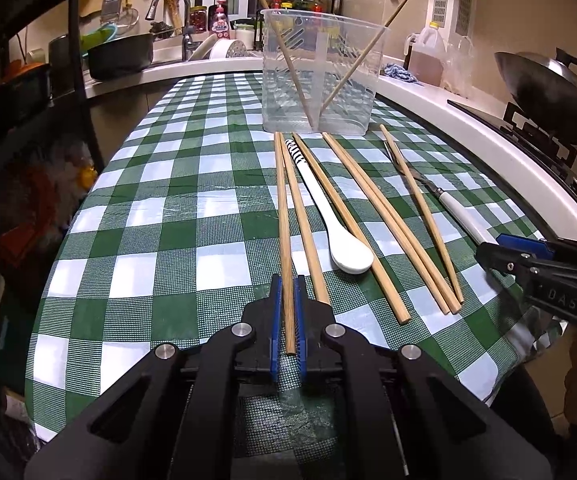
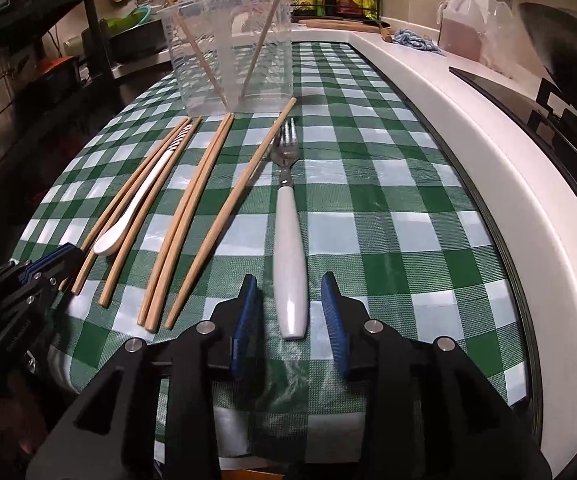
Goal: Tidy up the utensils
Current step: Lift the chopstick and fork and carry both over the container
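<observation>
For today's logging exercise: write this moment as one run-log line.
left gripper: shut on chopstick | right gripper: open, astride fork handle | holder: two chopsticks inside | spoon: on cloth

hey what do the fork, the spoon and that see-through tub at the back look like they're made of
Fork: grey, shiny tines and neck, likely steel; the glossy white handle could be ceramic or plastic.
Spoon: smooth glossy white with black stripes at the handle end, probably ceramic or melamine; the look leaves it open.
Tub: clear, slightly cloudy walls with moulded ribs, so most likely plastic.
</observation>
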The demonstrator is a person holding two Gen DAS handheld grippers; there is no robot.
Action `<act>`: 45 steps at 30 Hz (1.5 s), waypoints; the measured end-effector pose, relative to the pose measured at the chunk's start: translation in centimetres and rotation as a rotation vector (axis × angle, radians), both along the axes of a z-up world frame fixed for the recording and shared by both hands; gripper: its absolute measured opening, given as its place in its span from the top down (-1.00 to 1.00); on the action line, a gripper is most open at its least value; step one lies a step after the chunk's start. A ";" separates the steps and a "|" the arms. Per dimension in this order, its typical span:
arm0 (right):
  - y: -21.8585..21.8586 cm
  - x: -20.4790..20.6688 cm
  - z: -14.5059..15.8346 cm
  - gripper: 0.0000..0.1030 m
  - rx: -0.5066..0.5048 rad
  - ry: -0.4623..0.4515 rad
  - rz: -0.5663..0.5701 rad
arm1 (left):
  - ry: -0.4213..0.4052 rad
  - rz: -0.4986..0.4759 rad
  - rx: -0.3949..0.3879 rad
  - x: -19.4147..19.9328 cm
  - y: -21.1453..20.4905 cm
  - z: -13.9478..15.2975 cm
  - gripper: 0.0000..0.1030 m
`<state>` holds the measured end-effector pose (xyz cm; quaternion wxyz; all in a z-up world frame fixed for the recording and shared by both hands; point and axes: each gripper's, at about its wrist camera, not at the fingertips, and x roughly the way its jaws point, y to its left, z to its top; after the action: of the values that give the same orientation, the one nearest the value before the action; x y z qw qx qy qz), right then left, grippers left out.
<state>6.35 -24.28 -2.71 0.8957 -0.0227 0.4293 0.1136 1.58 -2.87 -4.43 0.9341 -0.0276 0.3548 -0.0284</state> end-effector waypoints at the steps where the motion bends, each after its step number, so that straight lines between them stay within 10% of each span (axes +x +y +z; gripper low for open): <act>1: -0.1 0.0 0.0 0.36 0.003 -0.004 -0.007 | -0.004 0.002 -0.002 0.0 0.0 0.0 0.87; 30: 0.2 -0.3 0.2 0.66 0.009 -0.018 -0.011 | -0.043 0.024 0.037 -0.4 -0.7 -0.1 0.89; 45: -1.1 -1.8 5.6 0.66 0.032 -0.105 0.006 | -0.159 0.027 0.046 -2.8 0.2 4.7 0.89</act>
<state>4.60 -25.37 2.87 0.9169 -0.0159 0.3796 0.1219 -1.21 -2.68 0.32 0.9600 -0.0088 0.2797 -0.0100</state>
